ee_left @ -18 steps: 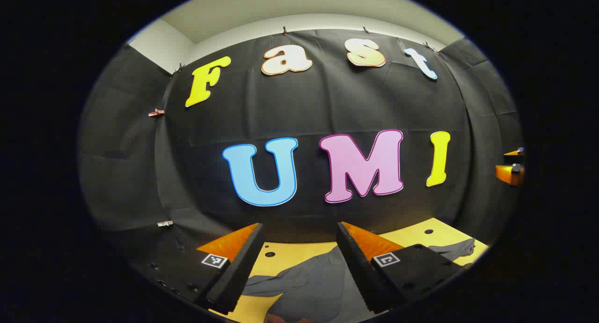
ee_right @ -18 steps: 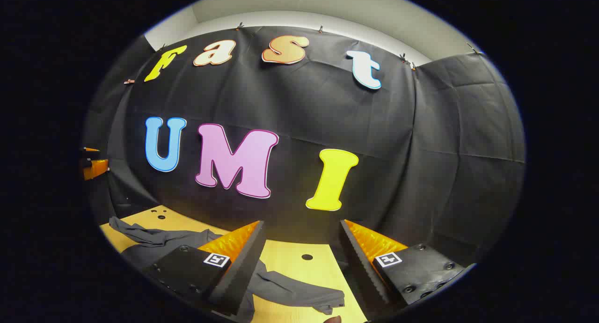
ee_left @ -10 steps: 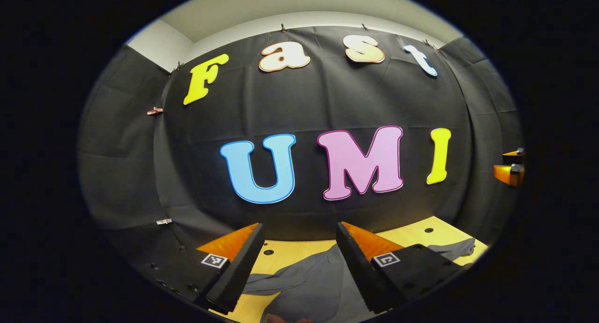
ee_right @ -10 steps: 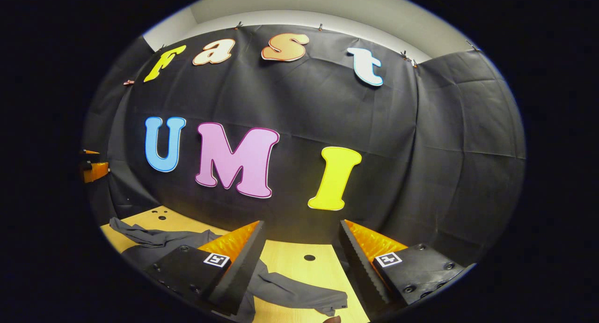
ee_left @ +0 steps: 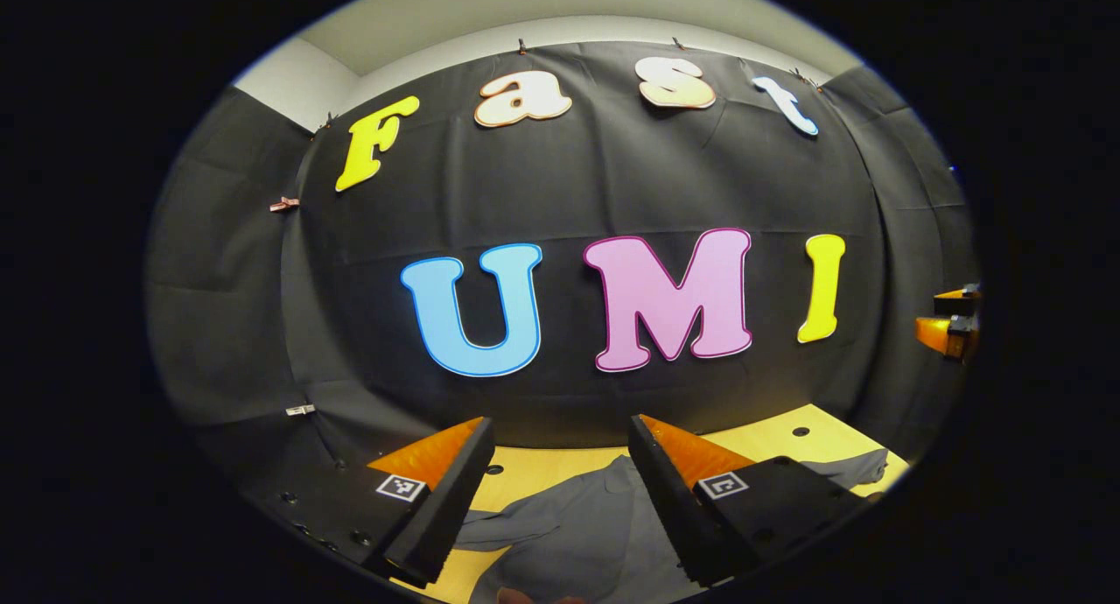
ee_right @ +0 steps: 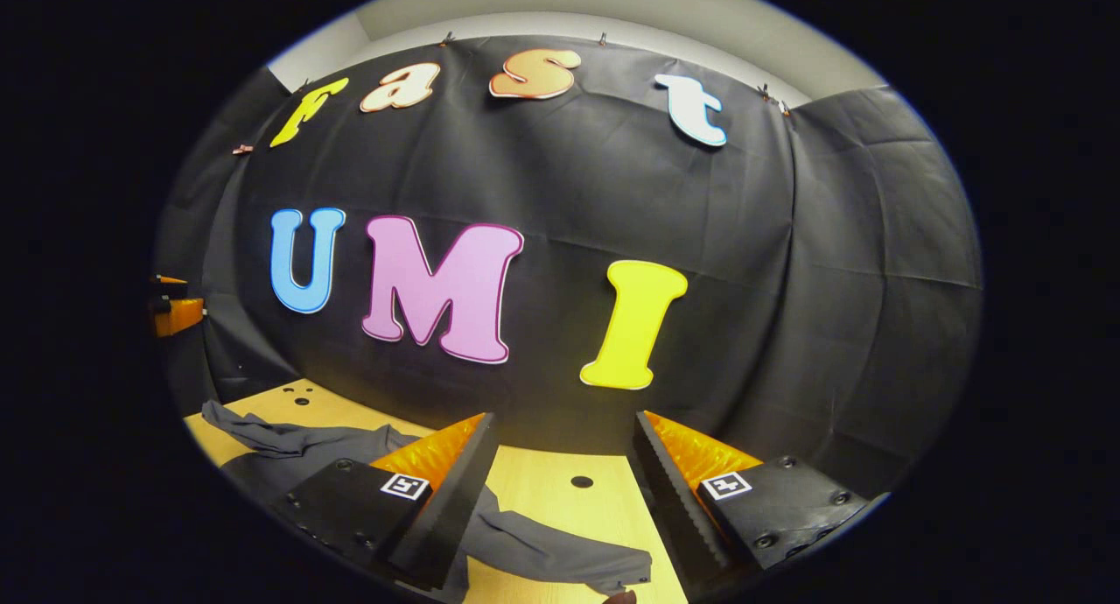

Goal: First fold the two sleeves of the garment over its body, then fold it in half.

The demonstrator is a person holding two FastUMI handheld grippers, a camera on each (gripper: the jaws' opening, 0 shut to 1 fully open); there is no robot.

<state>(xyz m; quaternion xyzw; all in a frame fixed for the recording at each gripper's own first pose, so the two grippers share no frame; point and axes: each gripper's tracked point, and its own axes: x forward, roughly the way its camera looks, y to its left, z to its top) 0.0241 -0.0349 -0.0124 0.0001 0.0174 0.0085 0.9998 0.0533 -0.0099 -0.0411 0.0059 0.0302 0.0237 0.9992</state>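
The grey garment (ee_left: 577, 534) is found lying spread and creased on the wooden table (ee_left: 770, 438), unfolded. In the right gripper view one sleeve (ee_right: 560, 556) is seen stretched across the bare tabletop, with another bunched part of the cloth lying farther off at the left. The left gripper (ee_left: 556, 490) is held above the garment's body, jaws parted, nothing gripped. The right gripper (ee_right: 564, 499) is held above the sleeve, jaws likewise apart and empty.
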